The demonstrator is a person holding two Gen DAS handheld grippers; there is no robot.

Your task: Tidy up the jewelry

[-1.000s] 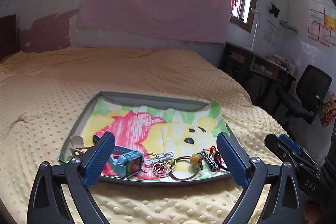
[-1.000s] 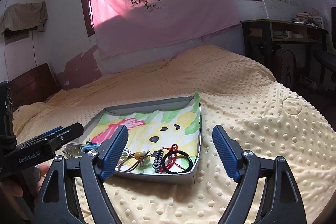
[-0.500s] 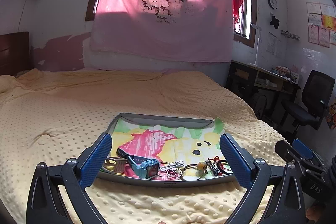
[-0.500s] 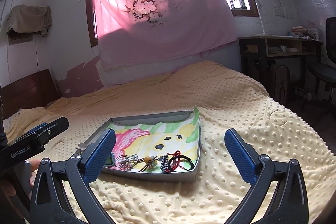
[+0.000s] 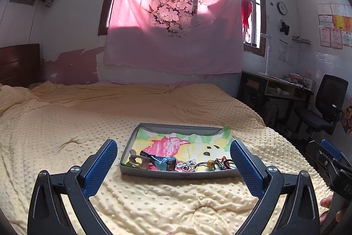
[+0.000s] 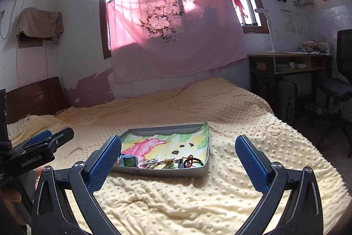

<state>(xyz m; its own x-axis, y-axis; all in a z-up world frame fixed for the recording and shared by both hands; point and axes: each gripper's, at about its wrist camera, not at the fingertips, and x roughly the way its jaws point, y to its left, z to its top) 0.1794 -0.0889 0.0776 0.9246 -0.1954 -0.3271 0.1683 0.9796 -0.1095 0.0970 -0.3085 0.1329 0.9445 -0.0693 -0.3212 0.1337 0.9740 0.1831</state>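
Grey tray point(image 5: 176, 173) holds tangled bracelets point(image 5: 222, 163) — blurred together; left gripper point(image 5: 173, 165) and right gripper point(image 6: 178, 163) gape wide, empty.

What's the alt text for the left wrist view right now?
A shallow grey tray sits on a yellow dotted blanket, with a blue watch, rings and cord bracelets along its near edge. The left gripper frames it, jaws wide open and empty.

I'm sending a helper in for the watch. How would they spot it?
On the yellow bedspread sits a shallow grey tray. Along its near edge lies the watch, left of the metal rings: the only blue, square-faced piece.
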